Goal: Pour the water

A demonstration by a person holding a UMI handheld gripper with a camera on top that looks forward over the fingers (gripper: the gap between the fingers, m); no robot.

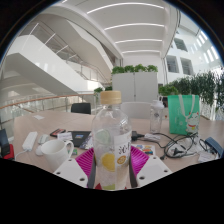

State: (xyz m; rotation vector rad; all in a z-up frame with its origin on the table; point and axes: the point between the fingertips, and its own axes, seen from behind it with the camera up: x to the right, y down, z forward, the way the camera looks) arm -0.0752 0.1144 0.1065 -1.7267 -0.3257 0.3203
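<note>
A clear plastic bottle [110, 140] with a tan cap and a label bearing yellow and pink fruit stands upright between my gripper's fingers. The gripper [111, 168] is shut on the bottle's lower body, with a magenta pad [86, 163] pressed on its left side and the other pad [137, 160] on its right. The bottle looks lifted above the table [60, 130]. A white mug [55, 149] sits on the table to the left, beyond the left finger.
A green bag [182, 113] stands at the right on the table. Cables and small items [175, 145] lie to the right of the bottle. A white cabinet with plants [133, 85] stands behind. A dark chair back [80, 107] is behind the table.
</note>
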